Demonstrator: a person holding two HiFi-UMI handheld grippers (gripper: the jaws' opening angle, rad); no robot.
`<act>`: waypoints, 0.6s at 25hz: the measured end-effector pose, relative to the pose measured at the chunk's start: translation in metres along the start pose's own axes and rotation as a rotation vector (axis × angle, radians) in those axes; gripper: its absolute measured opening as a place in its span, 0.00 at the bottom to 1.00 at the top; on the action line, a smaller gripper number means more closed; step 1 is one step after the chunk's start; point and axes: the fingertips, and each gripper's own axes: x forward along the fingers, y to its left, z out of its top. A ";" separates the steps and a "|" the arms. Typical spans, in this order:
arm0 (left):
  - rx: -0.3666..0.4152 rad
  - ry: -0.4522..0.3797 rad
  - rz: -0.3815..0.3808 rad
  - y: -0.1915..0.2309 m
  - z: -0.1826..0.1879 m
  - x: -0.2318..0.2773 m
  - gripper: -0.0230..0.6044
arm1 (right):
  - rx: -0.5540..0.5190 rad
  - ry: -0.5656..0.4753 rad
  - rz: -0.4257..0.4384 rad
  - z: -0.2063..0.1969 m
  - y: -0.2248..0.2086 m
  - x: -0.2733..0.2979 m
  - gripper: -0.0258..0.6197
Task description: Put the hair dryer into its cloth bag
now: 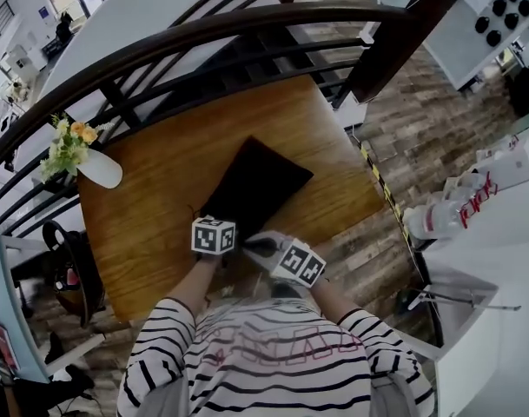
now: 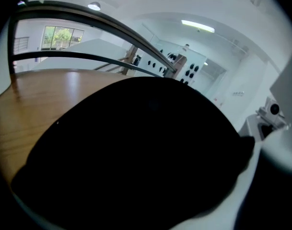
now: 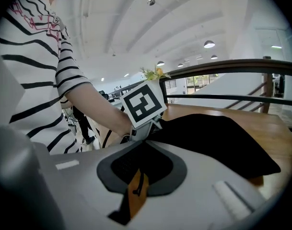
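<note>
Head view: black cloth bag [image 1: 257, 183] lies flat on the wooden table [image 1: 151, 233], mid-frame. Its long axis runs diagonally, with the near end at lower left by the grippers and the far corner pointing to upper right. The bag looks bulged. The hair dryer itself can't be seen in any view.

Left gripper [image 1: 219, 226] sits right at the bag's near end. In the left gripper view the black cloth [image 2: 136, 157] fills nearly the whole frame with only a strip of table [image 2: 45, 99] at left, so the jaws are covered and I can't tell whether they're apart or clamped. The right gripper view shows the left gripper [image 3: 145, 110] touching the bag's [image 3: 217, 138] near edge at centre frame.

Right gripper [image 1: 257, 245] is just right of the left one, pointing toward upper left at the bag's near end. In its own view the right gripper [image 3: 136, 178] has its jaws closed together. A thin black strand shows in the slit between them; unclear if it's pinched.

Flower vase [image 1: 77, 155] stands at the table's upper-left corner, well apart from the bag.
</note>
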 end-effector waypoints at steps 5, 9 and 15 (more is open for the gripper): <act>0.039 0.046 -0.007 0.001 0.003 0.016 0.31 | 0.024 -0.004 -0.020 -0.006 -0.011 -0.001 0.06; 0.055 0.075 0.006 0.001 0.006 0.028 0.32 | 0.051 -0.013 -0.034 -0.010 -0.019 -0.006 0.06; 0.121 0.096 0.010 0.000 0.012 0.042 0.33 | 0.077 -0.021 -0.055 -0.015 -0.030 -0.008 0.06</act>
